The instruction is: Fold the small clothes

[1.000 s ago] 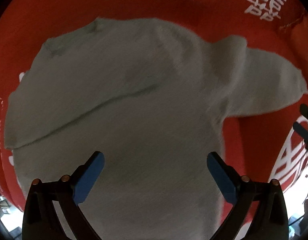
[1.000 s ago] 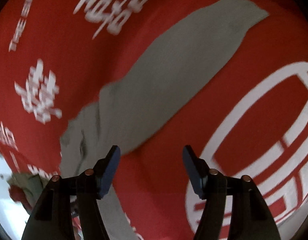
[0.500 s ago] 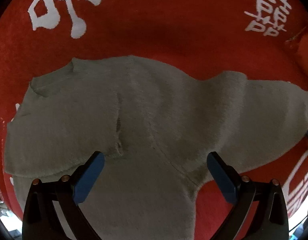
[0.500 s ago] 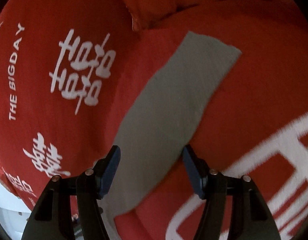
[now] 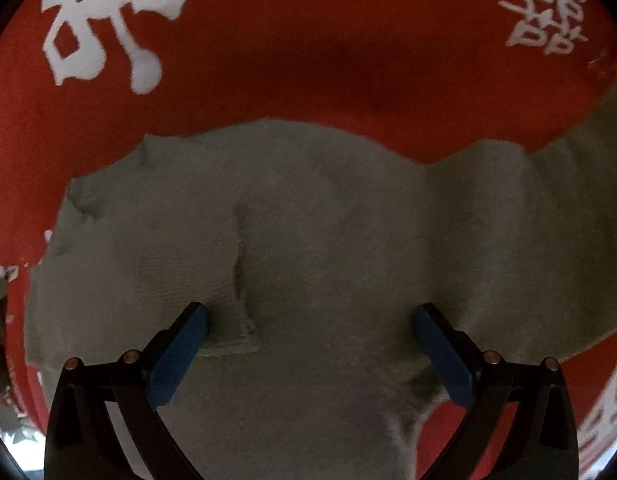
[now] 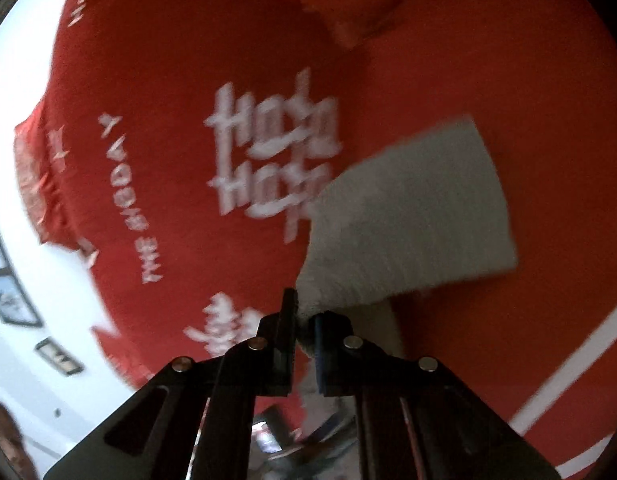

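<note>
A small grey knitted sweater (image 5: 308, 240) lies spread on a red bedcover (image 5: 308, 48) with white lettering. My left gripper (image 5: 308, 344) hangs open just above the sweater's body, its blue pads (image 5: 176, 356) wide apart and one folded sleeve end lying near the left pad. The other sleeve runs off to the upper right. In the right wrist view that grey sleeve (image 6: 412, 216) rises off the cover, its cuff end free. My right gripper (image 6: 304, 324) is shut on the sleeve, with the cloth pinched between the pads.
The red bedcover (image 6: 188, 80) fills both views, with white characters and a large white ring pattern. A seam or pillow edge (image 6: 388, 12) lies at the far end. Beyond the bed's left edge are a white wall (image 6: 24, 312) and small framed panels.
The right gripper went from open over the sleeve to shut on it, and the sleeve now lifts off the cover. The left gripper moved across the sweater early on, then stayed put, still open.
</note>
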The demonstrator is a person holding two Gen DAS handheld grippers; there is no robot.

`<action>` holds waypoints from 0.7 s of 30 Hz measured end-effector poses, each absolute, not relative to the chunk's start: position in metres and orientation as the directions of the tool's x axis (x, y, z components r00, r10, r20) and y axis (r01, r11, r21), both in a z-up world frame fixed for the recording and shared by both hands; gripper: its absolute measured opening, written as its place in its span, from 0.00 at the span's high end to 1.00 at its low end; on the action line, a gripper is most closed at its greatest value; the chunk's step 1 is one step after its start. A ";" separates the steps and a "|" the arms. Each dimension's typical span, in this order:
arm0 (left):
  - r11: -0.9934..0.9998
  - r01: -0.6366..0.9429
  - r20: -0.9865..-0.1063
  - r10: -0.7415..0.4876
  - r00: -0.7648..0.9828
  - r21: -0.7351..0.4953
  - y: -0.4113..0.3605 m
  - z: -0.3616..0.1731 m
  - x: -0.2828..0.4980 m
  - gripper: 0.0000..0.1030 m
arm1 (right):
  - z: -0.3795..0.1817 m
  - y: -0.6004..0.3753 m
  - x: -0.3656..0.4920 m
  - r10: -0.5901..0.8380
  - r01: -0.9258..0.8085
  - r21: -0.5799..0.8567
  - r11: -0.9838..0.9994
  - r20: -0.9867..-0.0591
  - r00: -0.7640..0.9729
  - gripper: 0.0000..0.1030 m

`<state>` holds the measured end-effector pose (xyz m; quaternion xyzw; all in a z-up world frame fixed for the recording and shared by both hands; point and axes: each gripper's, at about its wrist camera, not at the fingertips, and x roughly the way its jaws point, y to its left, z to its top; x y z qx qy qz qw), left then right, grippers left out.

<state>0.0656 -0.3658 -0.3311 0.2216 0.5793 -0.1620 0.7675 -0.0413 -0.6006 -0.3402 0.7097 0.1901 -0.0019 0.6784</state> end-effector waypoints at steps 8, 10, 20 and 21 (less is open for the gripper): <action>0.902 0.425 -0.941 -0.075 0.329 0.077 -0.277 -0.277 0.081 0.00 | -0.283 -0.524 0.040 0.445 0.129 0.985 0.113 -0.167 0.880 0.92; 0.915 0.392 -0.936 -0.051 0.349 0.096 -0.239 -0.267 0.090 0.00 | -0.270 -0.491 0.068 0.503 0.104 0.977 0.184 -0.185 0.845 0.92; 0.963 0.223 -0.948 0.078 0.308 0.151 -0.071 -0.290 0.102 0.00 | -0.291 -0.250 0.186 0.678 -0.014 0.761 0.649 -0.570 0.463 0.88; 0.965 0.213 -0.951 0.084 0.297 0.152 -0.056 -0.295 0.108 0.00 | -0.301 -0.232 0.191 0.648 -0.012 0.709 0.705 -0.638 0.415 0.88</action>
